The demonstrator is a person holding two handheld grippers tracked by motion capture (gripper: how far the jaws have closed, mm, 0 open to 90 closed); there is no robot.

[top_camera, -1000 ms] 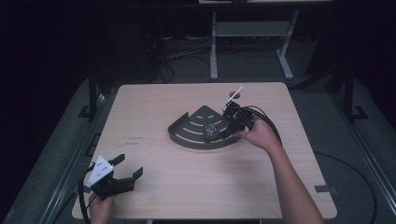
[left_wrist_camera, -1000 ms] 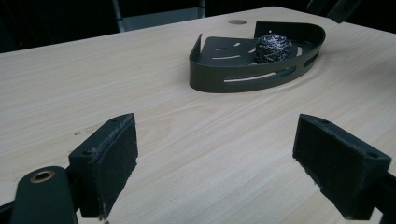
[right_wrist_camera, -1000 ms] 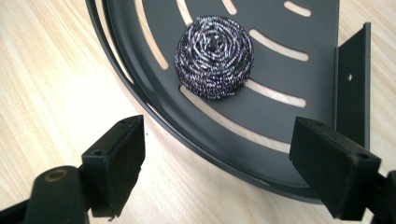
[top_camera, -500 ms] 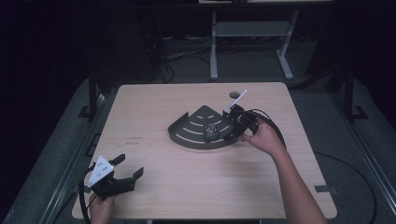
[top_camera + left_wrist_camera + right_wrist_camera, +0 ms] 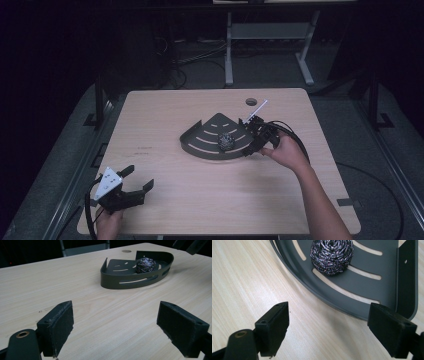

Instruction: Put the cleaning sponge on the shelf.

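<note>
Resting in a dark grey, quarter-round slotted metal tray (image 5: 210,142), a steel-wool scouring ball (image 5: 226,142) lies loose near the tray's curved rim.
Right gripper (image 5: 256,142) sits just beside that rim, jaws spread wide, grasping nothing; the tray's far corner is cut off in the right gripper view; left gripper (image 5: 134,186) rests well apart near the pale wooden table (image 5: 165,115) edge, jaws likewise released.
</note>
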